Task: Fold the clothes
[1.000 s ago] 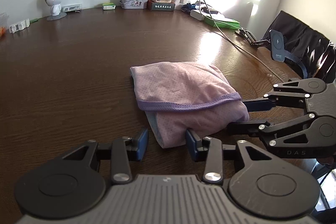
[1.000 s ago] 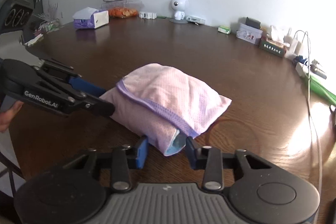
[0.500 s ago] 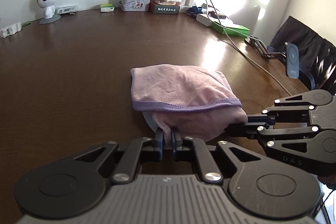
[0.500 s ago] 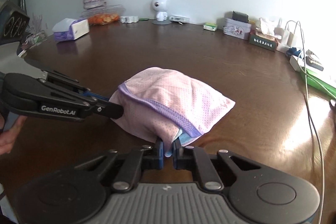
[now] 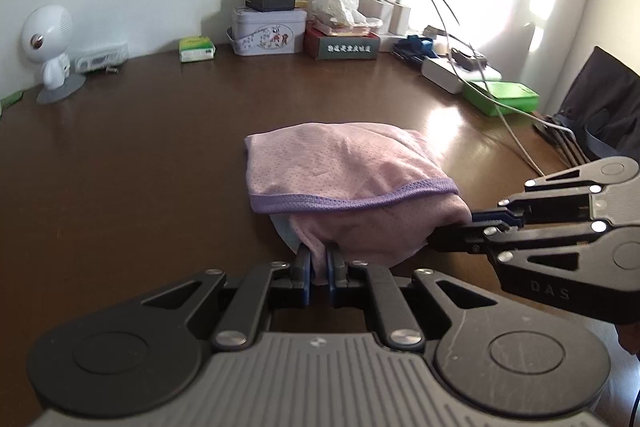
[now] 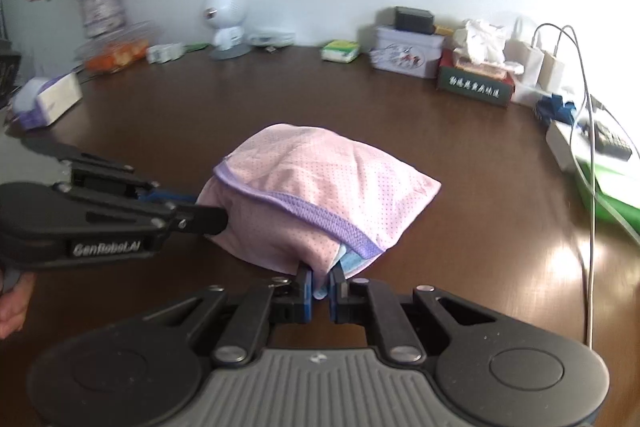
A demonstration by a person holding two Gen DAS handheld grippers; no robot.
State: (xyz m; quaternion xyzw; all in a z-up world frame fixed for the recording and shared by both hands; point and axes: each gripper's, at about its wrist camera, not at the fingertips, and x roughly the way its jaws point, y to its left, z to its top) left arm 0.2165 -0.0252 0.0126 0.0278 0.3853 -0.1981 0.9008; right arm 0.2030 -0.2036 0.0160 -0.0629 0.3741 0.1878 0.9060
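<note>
Showing a folded pink garment (image 5: 344,183) lying mid-table on the brown table (image 5: 120,179), its purple hem band across the top layer. Left gripper (image 5: 319,261): jaws have just been closing and now pinch the garment's near edge at 6 o'clock of the bundle. Right gripper (image 6: 321,281): jaws likewise just closed, clamping the near corner where a blue layer peeks out. From the left wrist view the right gripper enters at 3 o'clock. White robot figurine (image 5: 50,55) and tissue box (image 5: 342,41) stand toward 12 o'clock, along the wall.
</note>
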